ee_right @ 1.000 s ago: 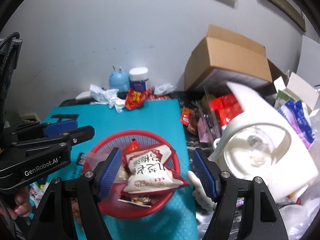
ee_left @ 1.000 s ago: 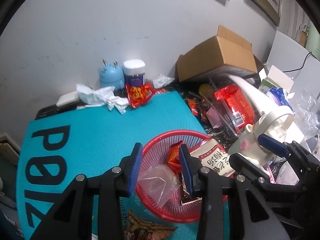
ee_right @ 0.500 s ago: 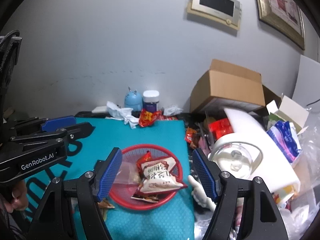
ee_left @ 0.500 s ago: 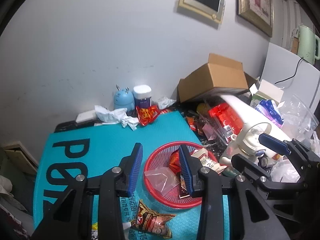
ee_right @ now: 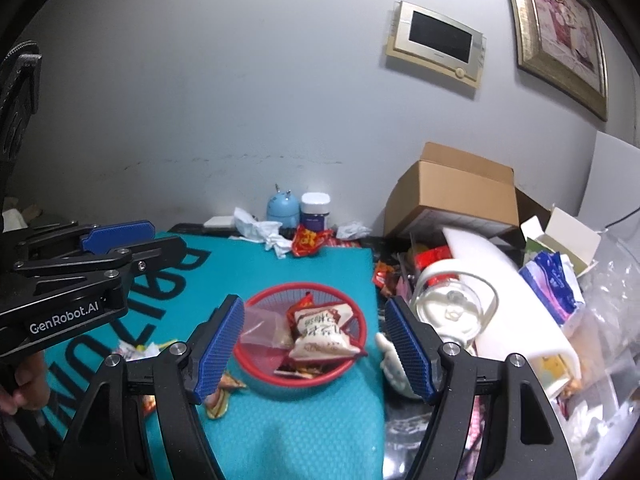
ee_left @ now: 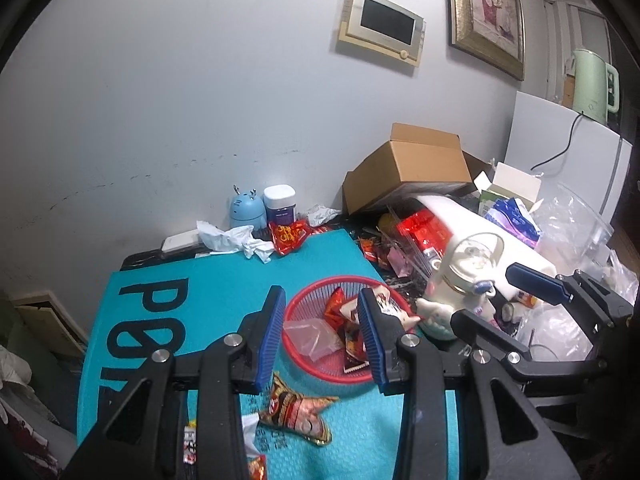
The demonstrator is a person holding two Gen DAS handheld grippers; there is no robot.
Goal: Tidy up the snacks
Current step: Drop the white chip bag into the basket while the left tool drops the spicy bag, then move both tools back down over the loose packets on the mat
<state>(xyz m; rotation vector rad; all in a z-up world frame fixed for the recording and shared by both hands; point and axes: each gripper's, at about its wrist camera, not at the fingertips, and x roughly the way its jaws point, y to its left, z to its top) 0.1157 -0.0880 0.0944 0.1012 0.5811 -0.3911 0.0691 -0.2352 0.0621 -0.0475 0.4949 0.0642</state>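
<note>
Snacks: several packets in red basket [ee_right: 352,376] on teal mat [ee_left: 224,264]; white packet [ee_right: 322,334] uppermost. One loose packet [ee_left: 298,414] on mat beside basket. Judged light, soft, crinkly, slippery; best pinched at sealed edge. Left gripper [ee_left: 322,340] narrowly apart, right gripper [ee_right: 314,348] wide apart, both empty. Lower packets hidden; mat's near edge cut off.

Red mesh basket [ee_right: 304,380] on teal mat [ee_right: 320,268] with black lettering. White packet [ee_right: 322,330] in it: red edges, dark characters. Gripper pads [ee_right: 218,346] blue, ribbed; frames black. Red-yellow packet [ee_left: 289,234] at mat's far edge. Pale blue gadget [ee_left: 247,210]. Brown cardboard box [ee_left: 416,168]. Gold picture frame [ee_left: 486,20].
</note>
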